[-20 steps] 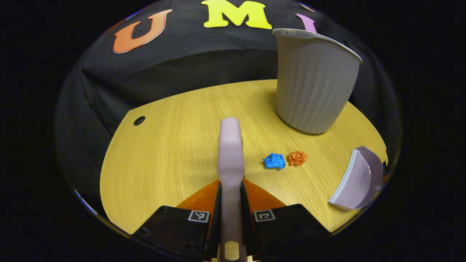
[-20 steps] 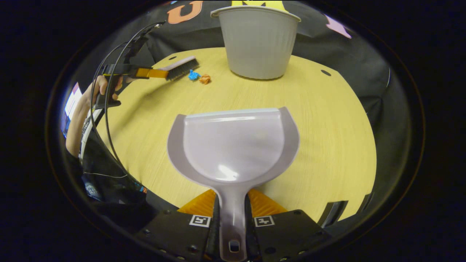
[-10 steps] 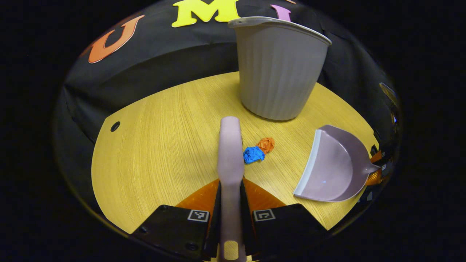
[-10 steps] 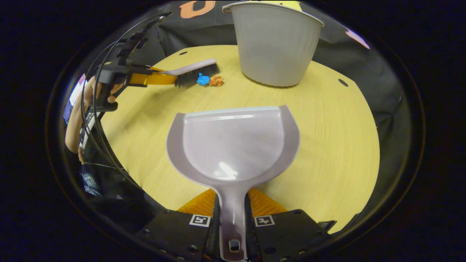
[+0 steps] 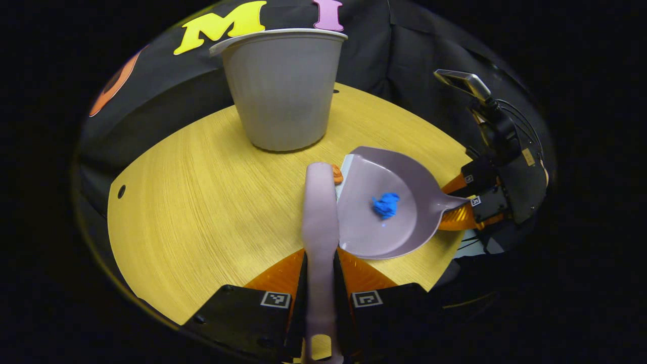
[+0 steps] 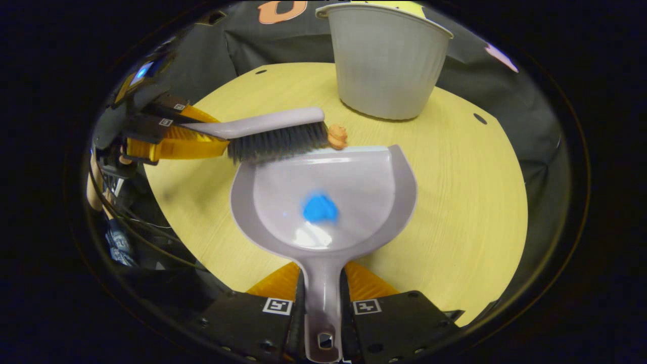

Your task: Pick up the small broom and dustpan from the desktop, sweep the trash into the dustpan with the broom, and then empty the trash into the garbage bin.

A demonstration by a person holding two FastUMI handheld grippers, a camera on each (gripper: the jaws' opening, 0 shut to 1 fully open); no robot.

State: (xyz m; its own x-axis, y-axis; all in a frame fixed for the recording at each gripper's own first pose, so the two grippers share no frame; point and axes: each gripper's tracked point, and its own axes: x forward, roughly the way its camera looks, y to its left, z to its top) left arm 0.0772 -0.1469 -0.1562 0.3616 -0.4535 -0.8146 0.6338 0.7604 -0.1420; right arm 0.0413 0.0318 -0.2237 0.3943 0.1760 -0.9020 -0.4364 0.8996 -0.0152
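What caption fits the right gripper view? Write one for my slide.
Broom sweeps orange scrap toward dustpan already holding blue scrap.

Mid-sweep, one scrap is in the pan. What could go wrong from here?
1. The orange scrap sits at the dustpan lip beside the broom bristles' end, not in front of them; the next stroke may push it sideways off the lip.
2. The blue scrap lies loose mid-pan; tilting forward on the way to the garbage bin could spill it.
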